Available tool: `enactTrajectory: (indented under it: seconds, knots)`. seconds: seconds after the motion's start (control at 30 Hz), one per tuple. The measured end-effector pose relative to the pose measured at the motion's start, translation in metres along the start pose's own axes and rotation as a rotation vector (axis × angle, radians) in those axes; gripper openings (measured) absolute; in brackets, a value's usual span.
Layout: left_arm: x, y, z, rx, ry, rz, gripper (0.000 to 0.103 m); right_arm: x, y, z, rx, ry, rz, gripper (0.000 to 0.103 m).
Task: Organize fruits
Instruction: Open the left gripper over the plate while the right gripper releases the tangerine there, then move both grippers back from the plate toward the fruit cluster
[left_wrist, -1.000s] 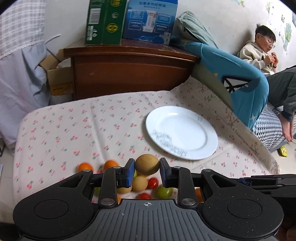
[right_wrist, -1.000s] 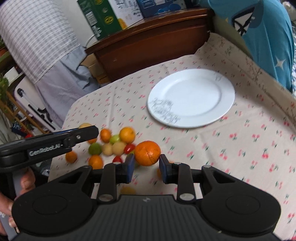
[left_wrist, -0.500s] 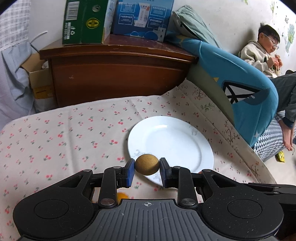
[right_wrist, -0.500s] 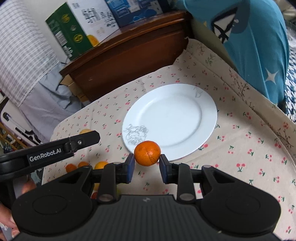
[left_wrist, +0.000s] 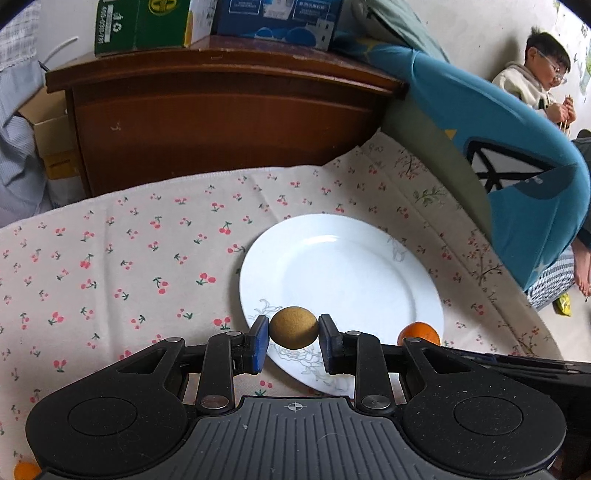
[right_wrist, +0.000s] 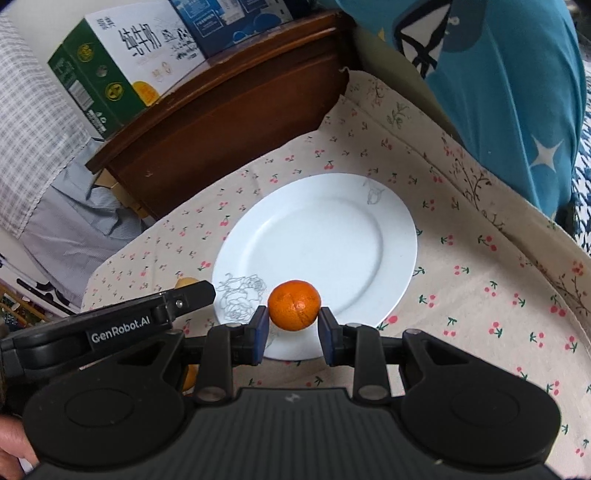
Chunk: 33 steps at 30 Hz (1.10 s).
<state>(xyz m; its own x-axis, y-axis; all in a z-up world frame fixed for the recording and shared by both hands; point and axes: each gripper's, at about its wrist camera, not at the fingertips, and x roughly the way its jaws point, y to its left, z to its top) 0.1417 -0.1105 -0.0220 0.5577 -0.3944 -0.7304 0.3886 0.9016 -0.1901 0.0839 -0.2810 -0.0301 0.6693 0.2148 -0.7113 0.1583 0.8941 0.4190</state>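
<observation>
Our left gripper (left_wrist: 293, 338) pinches a round brown fruit (left_wrist: 293, 333) between its blue pads, held over the near rim of the white plate (left_wrist: 354, 273). Whether the fruit touches the plate we cannot tell. Our right gripper (right_wrist: 294, 325) clamps an orange (right_wrist: 294, 305) in the same way, also above the plate's (right_wrist: 325, 240) near edge, on the side with the grey rose drawing.

In the left wrist view the orange (left_wrist: 419, 332) shows just past the plate's near right rim, with the dark body of the right gripper below it. In the right wrist view the left gripper's (right_wrist: 184, 299) black body, marked GenRobot.AI, reaches in from the left, its tip beside the plate's left rim.

The plate lies on a cherry-print cloth (left_wrist: 129, 258) covering the desk, nearer the far right corner than the left side. One more orange fruit (left_wrist: 26, 470) sits at the desk's near left edge, mostly hidden by our gripper.

Beyond the desk's far edge stands a dark wooden headboard (left_wrist: 221, 122) with a green carton (right_wrist: 107, 74) and a blue box (left_wrist: 277, 18) on top. A child in glasses (left_wrist: 535, 77) sits at far right.
</observation>
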Motion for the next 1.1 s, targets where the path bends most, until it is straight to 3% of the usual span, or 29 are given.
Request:
enactTrajectory:
  seconds: [0.43,0.7,1.1]
  knots:
    - [0.015,-0.003,0.007,0.026,0.021,0.013,0.029,0.012,-0.008,0.006,0.045,-0.012,-0.014,0.032]
    - [-0.006,0.007,0.003,0.019,0.018,0.017,0.038,0.003,-0.007,0.003,0.045,-0.032,-0.020,0.034]
    - [-0.060,0.029,-0.028,-0.002,0.031,0.050,0.052,-0.028,0.009,-0.030,0.003,-0.024,-0.022,0.041]
